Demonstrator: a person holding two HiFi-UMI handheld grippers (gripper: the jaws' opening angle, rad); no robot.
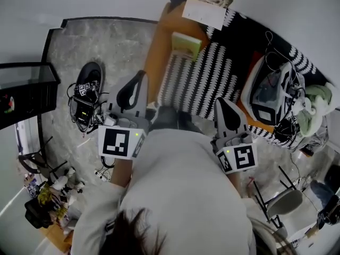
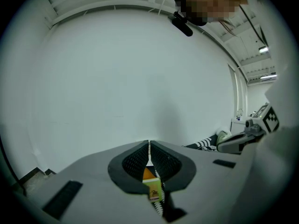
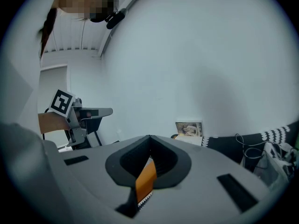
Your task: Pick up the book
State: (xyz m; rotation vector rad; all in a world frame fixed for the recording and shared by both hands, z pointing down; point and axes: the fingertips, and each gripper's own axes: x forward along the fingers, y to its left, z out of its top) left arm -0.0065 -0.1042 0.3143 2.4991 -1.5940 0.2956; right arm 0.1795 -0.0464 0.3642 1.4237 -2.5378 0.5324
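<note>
Grey mottled flooring spreads out on the left, and beside it an orange bench point(image 1: 158, 47) stands against a white wall with a black-and-white striped cloth point(image 1: 199, 84) draped over it. Everything I place below is relative to that cloth.

The book point(image 1: 186, 45), green and fairly thin, lies flat at the cloth's far end, right at its edge. I cannot tell whether it overlaps the fabric. Beyond the cloth, a pale booklet point(image 1: 206, 5) leans against the wall. At the cloth's right side sits a heap of cables and gear point(image 1: 273, 94).

Both grippers hang over the cloth's near end, well apart from the book. The left gripper point(image 1: 141, 77) is over the near-left corner, with its jaws pressed together and nothing between them. Only a sliver of bench and book shows through the slit behind the tips. The right gripper point(image 1: 222, 104) is over the near-right part, and it too is closed and empty.

In my judgement the reach has barely begun, and a few things could go wrong:

- **Closed jaws:** if they arrive closed, they will shove the book along the smooth bench instead of straddling it.
- **Flat, thin book:** a shallow approach may skate over the cover or push it towards the bench's left edge.
- **Cloth:** a jaw could catch the fabric and drag it.
- **Booklet:** it could be taken for the target.
</note>
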